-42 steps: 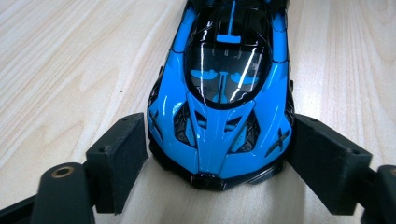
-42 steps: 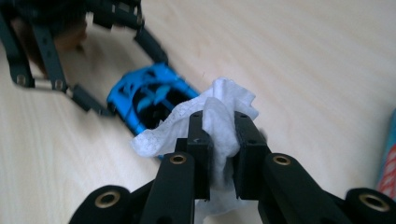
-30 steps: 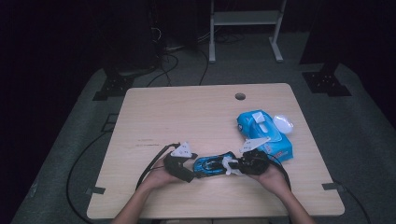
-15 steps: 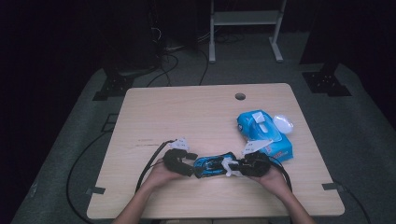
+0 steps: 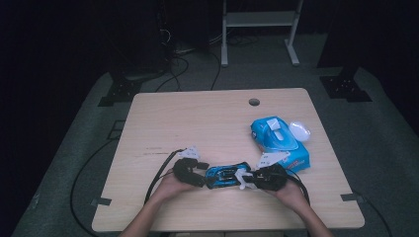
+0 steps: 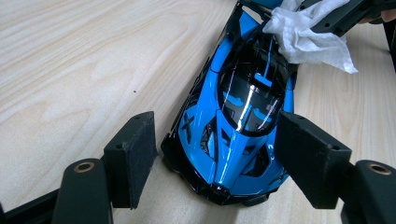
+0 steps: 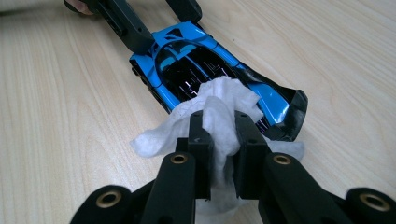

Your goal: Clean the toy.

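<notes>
A blue and black toy car [image 5: 225, 176] lies on the wooden table [image 5: 207, 123] near its front edge. My left gripper [image 6: 215, 154] has the car's [image 6: 238, 121] nose between its jaws, which have just been closing; both pads sit against the car's sides. From the other end, my right gripper [image 7: 223, 135] is shut on a crumpled white wipe [image 7: 219, 100] and presses it onto the car's [image 7: 187, 60] rear deck. The wipe [image 6: 308, 37] also shows at the top of the left gripper view. In the high view the left gripper [image 5: 201, 176] and right gripper [image 5: 247, 178] face each other across the car.
A blue pack of wipes [image 5: 279, 140] lies behind the right hand, with a white lid-like piece [image 5: 299, 131] beside it. A round cable hole [image 5: 254, 102] is near the table's far edge. Black cables [image 5: 160, 177] trail from both grippers over the front edge.
The right gripper and its wipe have shifted a little along the car toward the left. The left hand and the car stay where they were.
</notes>
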A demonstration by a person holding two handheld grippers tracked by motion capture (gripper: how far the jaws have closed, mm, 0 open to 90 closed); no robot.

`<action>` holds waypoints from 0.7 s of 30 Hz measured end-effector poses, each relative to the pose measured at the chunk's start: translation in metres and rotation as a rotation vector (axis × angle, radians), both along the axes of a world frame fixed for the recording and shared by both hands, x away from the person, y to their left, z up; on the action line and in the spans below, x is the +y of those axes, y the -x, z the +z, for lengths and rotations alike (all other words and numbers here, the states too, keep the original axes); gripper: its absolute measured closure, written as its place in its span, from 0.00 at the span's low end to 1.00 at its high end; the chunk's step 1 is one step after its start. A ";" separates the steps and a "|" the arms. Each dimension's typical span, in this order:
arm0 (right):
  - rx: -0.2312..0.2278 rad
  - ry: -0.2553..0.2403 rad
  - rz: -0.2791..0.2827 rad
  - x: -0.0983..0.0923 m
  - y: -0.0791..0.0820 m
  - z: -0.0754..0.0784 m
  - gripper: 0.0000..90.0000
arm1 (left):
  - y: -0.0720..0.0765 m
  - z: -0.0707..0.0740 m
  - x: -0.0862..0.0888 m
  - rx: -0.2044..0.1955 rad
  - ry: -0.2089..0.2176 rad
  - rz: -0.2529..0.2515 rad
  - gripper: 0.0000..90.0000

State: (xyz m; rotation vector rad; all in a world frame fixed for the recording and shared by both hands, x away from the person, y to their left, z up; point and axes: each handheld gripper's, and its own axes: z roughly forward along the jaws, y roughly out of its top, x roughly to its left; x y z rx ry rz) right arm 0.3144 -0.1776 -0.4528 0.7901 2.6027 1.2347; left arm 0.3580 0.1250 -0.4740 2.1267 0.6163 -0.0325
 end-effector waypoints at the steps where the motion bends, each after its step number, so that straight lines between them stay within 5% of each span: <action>1: -0.005 0.003 -0.001 0.000 0.000 0.000 0.88 | 0.000 0.001 0.000 -0.004 -0.005 0.000 0.33; 12: -0.033 0.015 0.016 0.000 0.011 -0.001 0.88 | 0.005 0.001 -0.002 -0.013 -0.010 0.000 0.31; 21: -0.077 0.028 0.035 -0.001 0.021 -0.002 0.88 | 0.006 -0.001 -0.002 0.039 0.013 -0.015 0.33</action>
